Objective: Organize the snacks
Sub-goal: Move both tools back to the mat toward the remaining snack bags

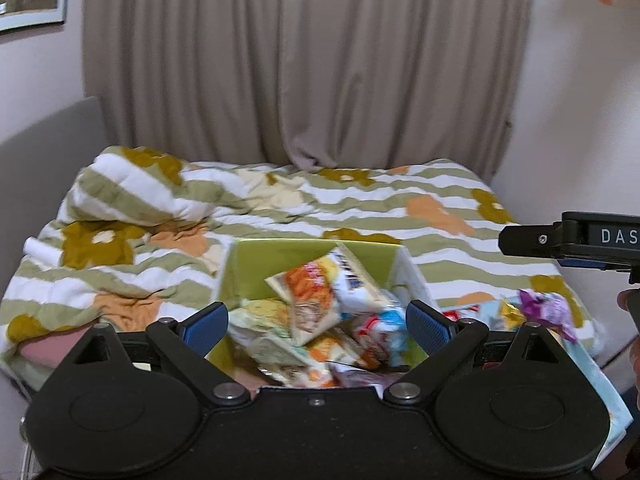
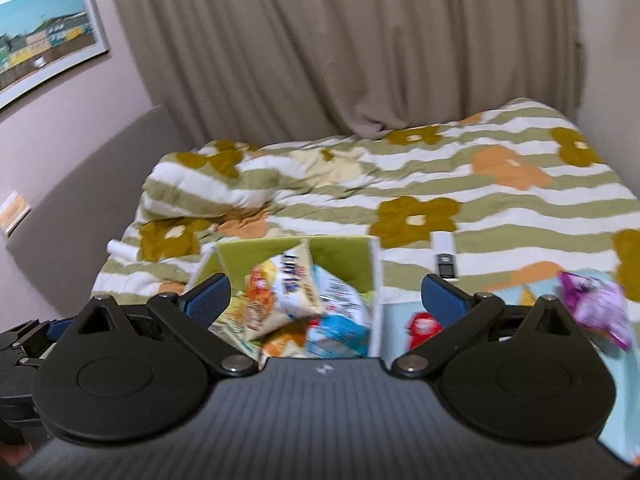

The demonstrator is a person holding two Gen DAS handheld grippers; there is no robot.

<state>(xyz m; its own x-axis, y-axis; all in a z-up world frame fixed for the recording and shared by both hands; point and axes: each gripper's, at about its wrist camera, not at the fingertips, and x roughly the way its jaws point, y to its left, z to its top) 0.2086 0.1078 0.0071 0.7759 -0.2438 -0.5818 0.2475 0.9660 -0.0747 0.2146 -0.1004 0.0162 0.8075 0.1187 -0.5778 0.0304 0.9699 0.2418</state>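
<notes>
A green-lined box sits on the bed, heaped with several snack packets; an orange-and-white bag lies on top. My left gripper hovers open above the near side of the box, nothing between its blue pads. My right gripper is open too, straddling the box's right wall. To the right lie a purple packet and a red packet on a light blue surface. The right gripper's body shows at the left view's right edge.
A striped, flowered quilt covers the bed, bunched at the left. A small dark device lies on it right of the box. Beige curtains hang behind; a grey headboard and a framed picture stand left.
</notes>
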